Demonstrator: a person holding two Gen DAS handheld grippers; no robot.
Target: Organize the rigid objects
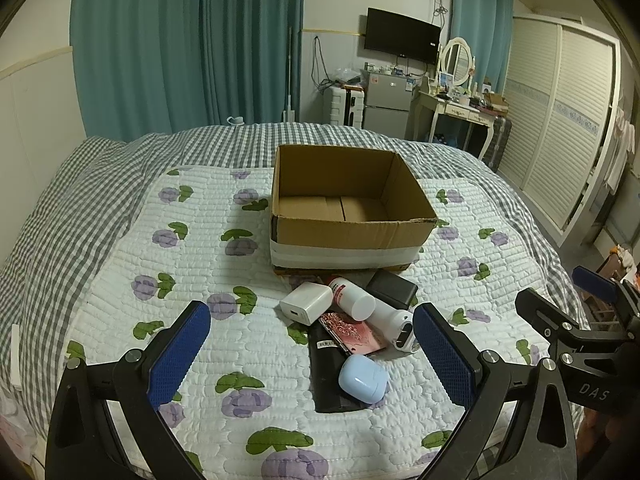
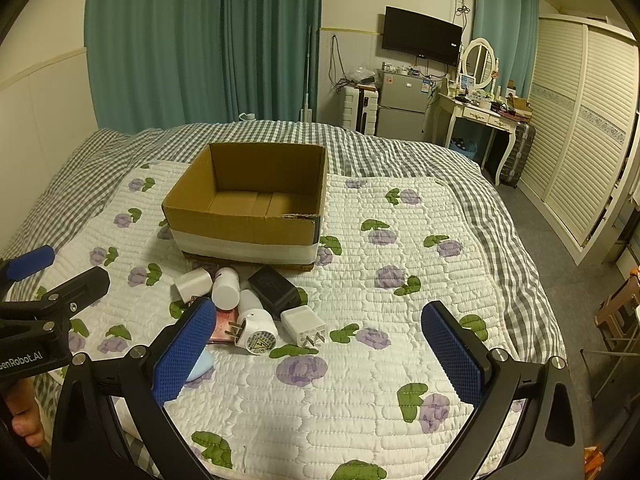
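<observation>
Left wrist view: a heap of hard little things, a boxy white charger, a round white bottle, a matte black adapter and a smooth pale-blue case, lies just before the open cardboard box. Under them sits what may be a glossy patterned phone. Left gripper and right gripper both gape, holding nothing, above the quilted floral pad on the gingham bed.

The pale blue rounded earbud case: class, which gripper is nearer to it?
Left. The pale blue rounded earbud case lies between the left gripper's open pads; the right gripper hovers open further right, the case just outside its left pad.
</observation>
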